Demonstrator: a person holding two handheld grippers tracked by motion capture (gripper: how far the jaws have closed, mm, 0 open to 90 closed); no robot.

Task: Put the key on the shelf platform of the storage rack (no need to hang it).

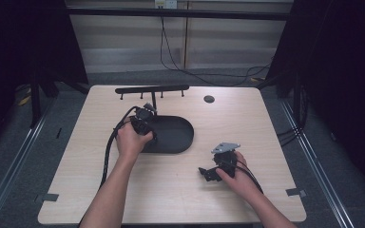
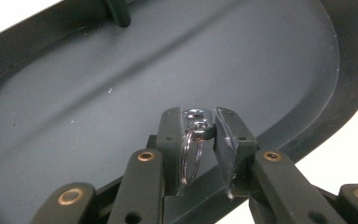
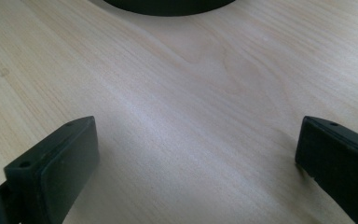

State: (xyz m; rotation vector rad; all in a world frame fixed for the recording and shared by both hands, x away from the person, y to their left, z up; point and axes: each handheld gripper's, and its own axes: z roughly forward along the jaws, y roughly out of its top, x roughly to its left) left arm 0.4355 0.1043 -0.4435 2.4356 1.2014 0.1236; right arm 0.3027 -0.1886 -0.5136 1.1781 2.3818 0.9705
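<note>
The desk (image 1: 247, 137) is seen from above, pale wood, with a black oval tray (image 1: 173, 135) lying left of centre. Behind the tray a black rack (image 1: 152, 89) with short pegs is raised on a post, and a small dark disc (image 1: 209, 99) is set into the desk toward the far right.

The tray's floor (image 2: 168, 65) is shown bare and grey in the left gripper view, with only a raised rim around it; nothing is seen lying in it. Its near rim is partly covered by the left hand (image 1: 132, 138) in the high view.

The left gripper (image 2: 199, 125) is held over the tray's near edge, clenched on a key ring (image 2: 192, 156): a silver clasp is pinched between the pads and the wire ring hangs below it, above the tray floor. Whether a key is attached cannot be made out, as the lower part is cut off behind the jaws. In the high view the ring is too small to be found.

The right gripper (image 3: 198, 149) is held low over bare desk, well right of the tray, jaws released and wide apart, nothing between them. The tray's edge (image 3: 168, 7) is cut off at the top of that view.
</note>
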